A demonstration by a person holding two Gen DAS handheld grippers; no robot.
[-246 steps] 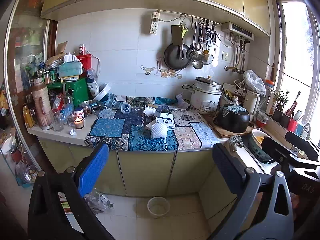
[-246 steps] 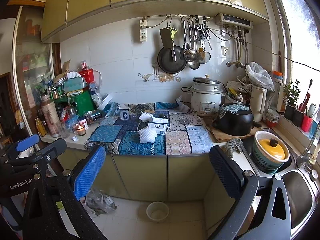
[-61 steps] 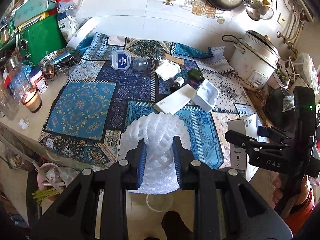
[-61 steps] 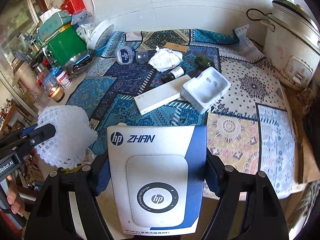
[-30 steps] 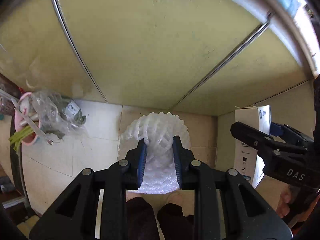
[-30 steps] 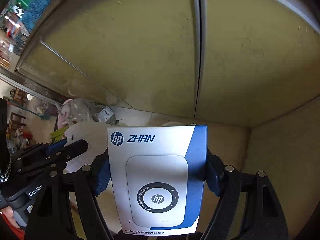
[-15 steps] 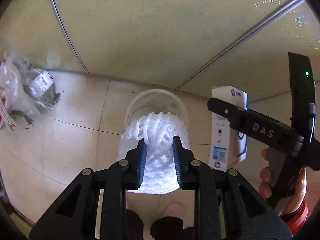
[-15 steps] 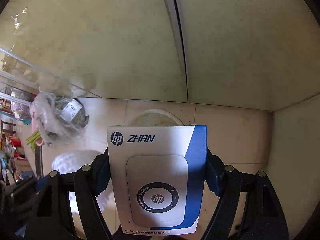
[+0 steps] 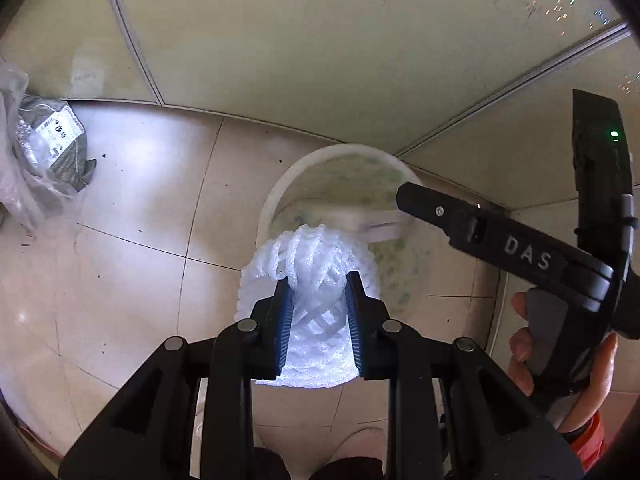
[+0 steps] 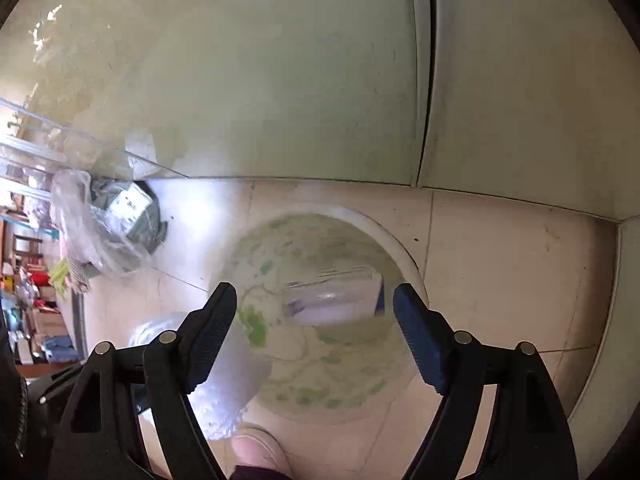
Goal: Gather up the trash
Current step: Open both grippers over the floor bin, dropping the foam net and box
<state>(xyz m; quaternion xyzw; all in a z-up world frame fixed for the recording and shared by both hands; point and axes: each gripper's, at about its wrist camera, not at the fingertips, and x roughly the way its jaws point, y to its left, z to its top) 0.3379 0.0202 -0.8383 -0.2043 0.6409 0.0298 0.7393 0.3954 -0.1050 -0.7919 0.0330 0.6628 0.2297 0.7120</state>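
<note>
At the bottom centre of the left wrist view, the left gripper [image 9: 316, 300] has its jaws clamped on a white foam net sleeve [image 9: 314, 276], which bulges above and below the blue pads [image 9: 282, 322]. The sleeve hangs over the near rim of a pale round bin [image 9: 276, 196] that stands on the tiled floor [image 9: 132, 240].

At the right edge of that view, a hand [image 9: 560, 360] holds the right gripper [image 10: 314, 308], whose black body reaches over the bin.

In the right wrist view, the jaws of the right gripper stand wide apart, have just been opening further, and grip nothing. Beyond them, in the centre of the frame, a blurred white and blue box [image 10: 332, 294] is inside the bin, free of both pads. The bin's inner wall carries green blotches. The foam sleeve appears at the lower left of this view, beside the bin.

Farther off, at the left of both views, a clear plastic bag [image 9: 40, 160] with grey contents lies on the floor. Yellow-green cabinet doors [image 9: 320, 40] fill the upper part of both frames.
</note>
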